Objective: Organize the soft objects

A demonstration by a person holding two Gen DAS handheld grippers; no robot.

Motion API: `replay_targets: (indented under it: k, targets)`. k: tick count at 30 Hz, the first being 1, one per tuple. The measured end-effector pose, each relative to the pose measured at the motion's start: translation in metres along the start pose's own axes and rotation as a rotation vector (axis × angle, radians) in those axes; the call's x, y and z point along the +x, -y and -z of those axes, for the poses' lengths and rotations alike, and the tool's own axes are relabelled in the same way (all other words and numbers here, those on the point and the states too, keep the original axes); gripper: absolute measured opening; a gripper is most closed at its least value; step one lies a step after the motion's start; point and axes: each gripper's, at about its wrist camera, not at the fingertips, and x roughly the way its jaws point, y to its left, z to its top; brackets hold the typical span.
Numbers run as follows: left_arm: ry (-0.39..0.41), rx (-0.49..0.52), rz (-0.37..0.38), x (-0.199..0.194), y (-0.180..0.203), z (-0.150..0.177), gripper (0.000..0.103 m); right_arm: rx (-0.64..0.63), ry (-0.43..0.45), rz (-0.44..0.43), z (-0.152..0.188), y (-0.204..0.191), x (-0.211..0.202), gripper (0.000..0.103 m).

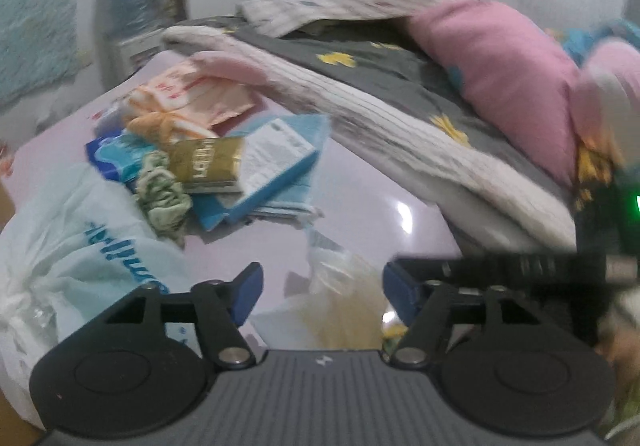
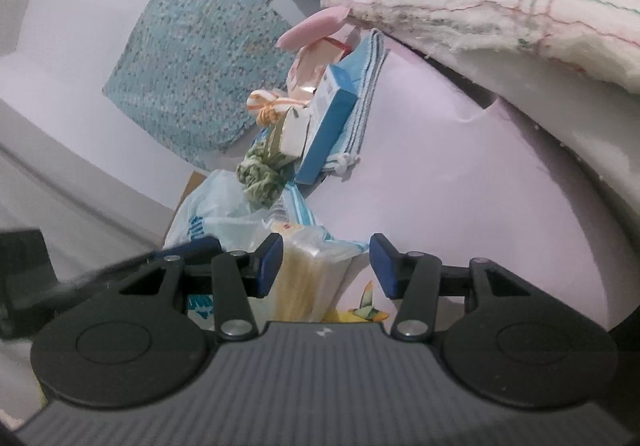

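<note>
A clear plastic packet of pale yellow cloths [image 2: 308, 278] stands on edge over the lilac sheet [image 2: 460, 185]. My right gripper [image 2: 326, 268] is shut on it: the left pad lies against the cloths and the wrapper reaches the right pad. In the left wrist view the same packet [image 1: 344, 302] sits low between the fingers of my left gripper [image 1: 324, 294], which is open, with neither blue pad touching it. The dark bar of the right gripper [image 1: 520, 266] crosses just behind the left one's right finger.
A heap lies on the sheet ahead: a blue box [image 1: 276, 161], a gold box [image 1: 208, 165], a green scrunchie [image 1: 160, 193] and a white plastic bag [image 1: 80, 246]. A striped blanket [image 1: 400, 133], a grey duvet and a pink pillow [image 1: 500, 73] fill the right side.
</note>
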Motion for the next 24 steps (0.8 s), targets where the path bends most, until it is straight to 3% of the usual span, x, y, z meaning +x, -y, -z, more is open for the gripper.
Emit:
replay_targets:
  k: [4,9,15,24]
  targets:
    - [-0.064,0.093,-0.012,0.022,0.014,0.003,0.076,0.016,0.021,-0.013,-0.003,0.001,-0.006,0.048]
    - [-0.103,0.136,-0.077,0.047,0.019,0.007,0.073,0.001,0.037,-0.017,-0.005,-0.004,-0.016,0.049]
    - [-0.114,0.078,-0.046,0.05,0.012,0.006,0.052,0.019,0.036,-0.064,-0.028,-0.013,-0.015,0.052]
    - [-0.05,-0.072,0.009,0.021,-0.011,-0.009,0.046,-0.047,0.076,-0.193,-0.082,-0.065,0.001,0.06]
